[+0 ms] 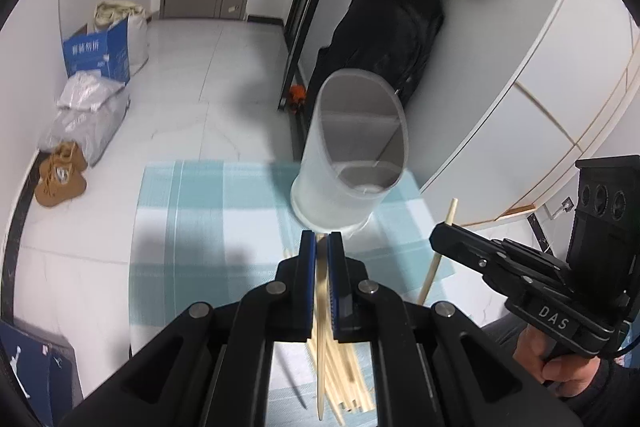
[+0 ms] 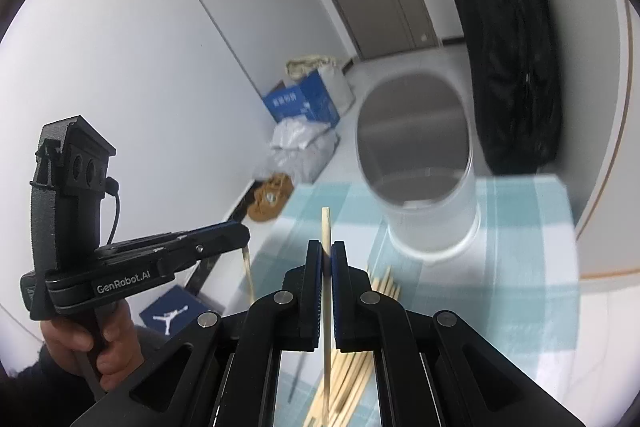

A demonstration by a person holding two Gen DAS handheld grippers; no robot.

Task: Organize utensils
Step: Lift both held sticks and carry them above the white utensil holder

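Both grippers are each carrying one chopstick toward the holder (image 1: 352, 151), so this is the transport step, pick done, drop not yet done.

Left gripper (image 1: 322, 239): jaws are pinched nearly closed on a single chopstick (image 1: 320, 347), which is running back between the pads and hanging down past the camera. Right gripper (image 2: 327, 251): jaws are likewise clamped tight on its stick (image 2: 327, 227), with the blunt end poking up above the pads and the rest trailing below.

The holder is standing upright on the checked cloth (image 1: 200, 227), ahead of both grippers, mouth open, a divider showing inside; I cannot tell whether anything is in it yet. The rest of the pile (image 2: 352, 367) is lying loose on the cloth below the grippers, near the holder's base.

Next move, as I'm reading it: each stick is needing to go over the rim, tipped near vertical so the lower end is clearing the wall, then released only once the tip is inside. The two grippers are sitting close together, so going one at a time is looking safer. A bump on the rim could tip the holder, which looks like light plastic.
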